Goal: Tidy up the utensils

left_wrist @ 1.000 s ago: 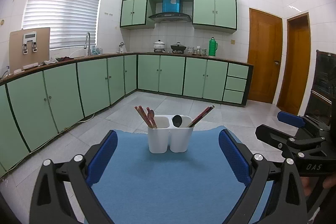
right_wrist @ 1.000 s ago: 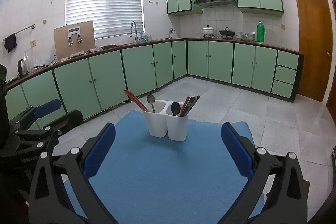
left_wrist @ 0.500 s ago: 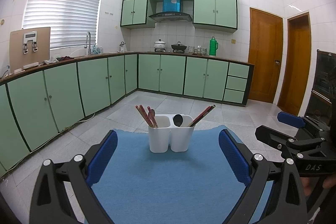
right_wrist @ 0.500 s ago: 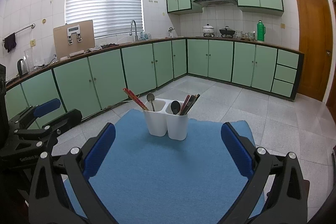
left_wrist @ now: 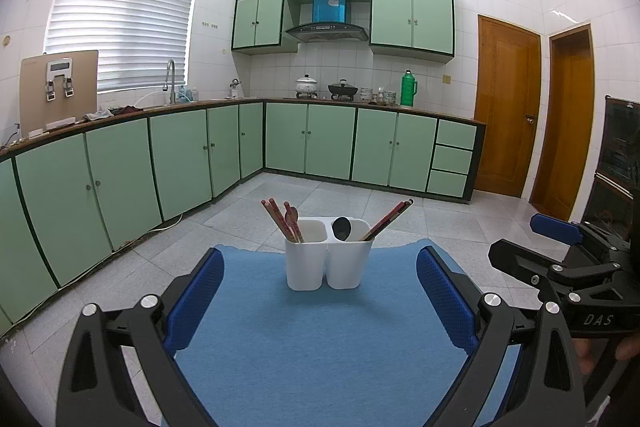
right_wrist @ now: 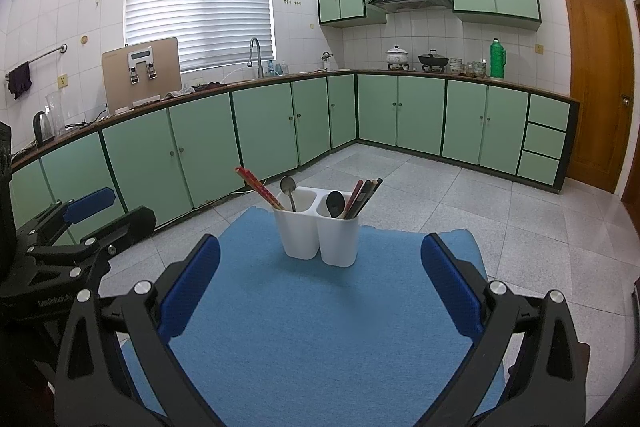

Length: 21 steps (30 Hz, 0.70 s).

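A white two-compartment utensil holder [left_wrist: 327, 254] [right_wrist: 319, 231] stands on a blue mat [left_wrist: 320, 339] [right_wrist: 320, 327]. Its left compartment holds red chopsticks [left_wrist: 276, 219] [right_wrist: 258, 187] and a metal spoon [right_wrist: 289, 189]. Its right compartment holds a dark spoon [left_wrist: 341, 228] [right_wrist: 335, 203] and dark chopsticks [left_wrist: 390, 219] [right_wrist: 364, 195]. My left gripper [left_wrist: 320, 301] is open and empty, short of the holder. My right gripper [right_wrist: 320, 287] is open and empty, also short of the holder. Each gripper shows at the edge of the other's view [left_wrist: 560, 259] [right_wrist: 72, 223].
Green floor cabinets [left_wrist: 180, 155] run along the left and back walls under a counter with a sink tap [left_wrist: 171, 79], pots [left_wrist: 307, 85] and a green flask [left_wrist: 408, 89]. Wooden doors [left_wrist: 508, 107] stand at the right. Grey tiled floor [right_wrist: 520, 219] lies beyond the mat.
Both views sit slightly higher than before, so the holder appears a little lower in them. Both grippers stay open and empty.
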Tool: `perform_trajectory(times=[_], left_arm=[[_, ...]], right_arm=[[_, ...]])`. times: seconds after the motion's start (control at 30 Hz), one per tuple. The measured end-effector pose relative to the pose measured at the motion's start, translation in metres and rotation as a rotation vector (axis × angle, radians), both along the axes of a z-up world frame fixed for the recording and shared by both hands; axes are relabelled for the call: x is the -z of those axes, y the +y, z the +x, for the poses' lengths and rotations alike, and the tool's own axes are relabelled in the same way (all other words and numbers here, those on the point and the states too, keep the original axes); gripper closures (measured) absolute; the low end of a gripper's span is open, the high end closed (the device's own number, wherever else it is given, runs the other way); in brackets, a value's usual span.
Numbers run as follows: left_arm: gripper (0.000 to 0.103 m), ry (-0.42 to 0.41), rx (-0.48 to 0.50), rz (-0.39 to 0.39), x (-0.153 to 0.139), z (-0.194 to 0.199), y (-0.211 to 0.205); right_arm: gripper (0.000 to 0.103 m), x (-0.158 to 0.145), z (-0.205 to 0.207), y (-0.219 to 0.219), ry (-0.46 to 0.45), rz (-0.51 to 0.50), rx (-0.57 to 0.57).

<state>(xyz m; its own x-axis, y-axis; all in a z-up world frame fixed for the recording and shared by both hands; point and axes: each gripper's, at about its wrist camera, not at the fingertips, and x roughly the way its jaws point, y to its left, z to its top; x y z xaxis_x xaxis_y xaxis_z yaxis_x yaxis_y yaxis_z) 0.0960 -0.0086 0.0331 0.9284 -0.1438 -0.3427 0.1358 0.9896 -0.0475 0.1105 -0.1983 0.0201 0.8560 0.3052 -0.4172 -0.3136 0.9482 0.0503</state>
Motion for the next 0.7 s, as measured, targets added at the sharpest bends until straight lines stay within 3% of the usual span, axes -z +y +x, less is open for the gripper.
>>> perform_trajectory(times=[0.7], left_arm=[[0.008,0.003,-0.006,0.001,0.0013,-0.0026,0.0003]], right_arm=[[0.005,0.0033,0.0009,0.0000,0.006,-0.001,-0.002]])
